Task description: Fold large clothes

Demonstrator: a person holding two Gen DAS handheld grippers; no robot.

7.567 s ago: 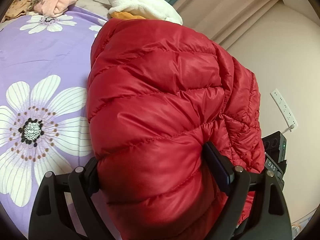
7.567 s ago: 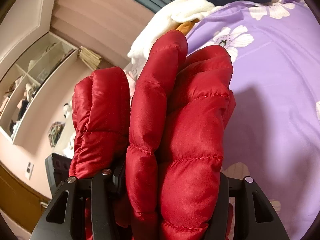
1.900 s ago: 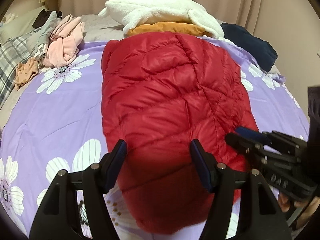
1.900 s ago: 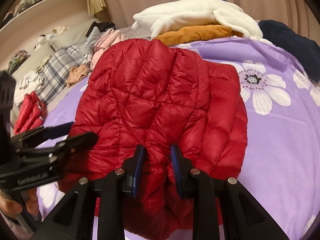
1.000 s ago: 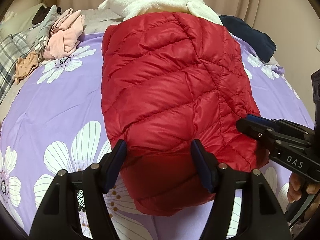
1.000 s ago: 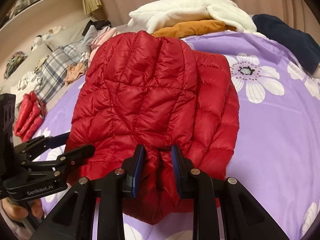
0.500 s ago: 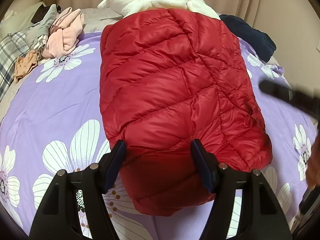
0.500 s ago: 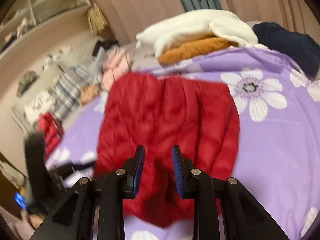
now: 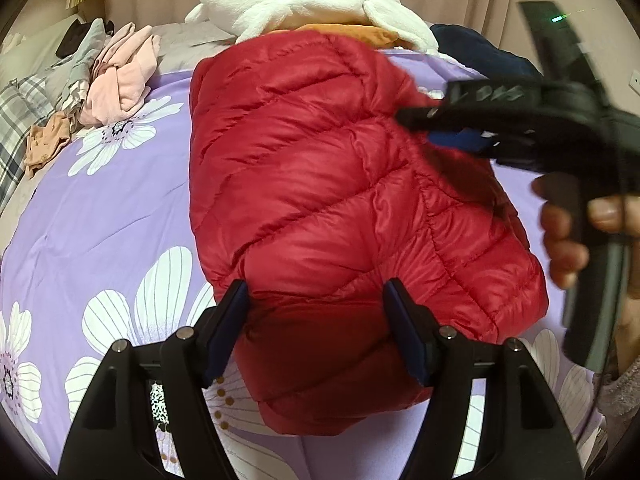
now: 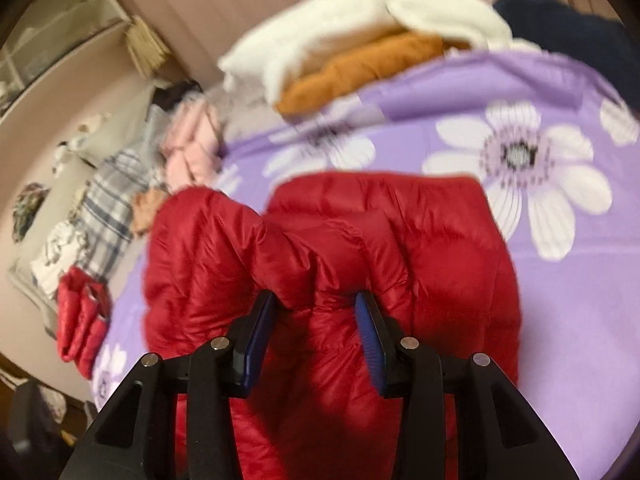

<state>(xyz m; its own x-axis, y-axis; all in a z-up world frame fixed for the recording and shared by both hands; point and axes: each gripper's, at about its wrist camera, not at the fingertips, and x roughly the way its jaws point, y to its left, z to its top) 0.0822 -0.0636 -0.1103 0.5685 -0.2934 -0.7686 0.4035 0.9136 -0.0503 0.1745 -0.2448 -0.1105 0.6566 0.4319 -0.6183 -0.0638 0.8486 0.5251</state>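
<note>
- Left gripper (image 9: 316, 328) fingers straddle the jacket's (image 9: 340, 200) near end, whether pinching it unclear.
- Right gripper (image 10: 316, 332) jaws are opening around red padding.
- Jacket lies folded mid-bed (image 9: 100, 216); tidying likely remains.

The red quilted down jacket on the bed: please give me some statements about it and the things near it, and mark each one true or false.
1. The red quilted down jacket lies on a purple bedsheet with white flowers. True.
2. A white fleece garment lies on top of an orange garment at the far end of the bed. True.
3. The left gripper has nothing between its jaws. False: a thick fold of the jacket's near end sits between them.
4. The pink garment lies on top of the red jacket. False: it lies apart, on the left side of the bed in the left wrist view.
5. The right gripper is over bare bedsheet. False: red jacket fabric is between its opening jaws.
</note>
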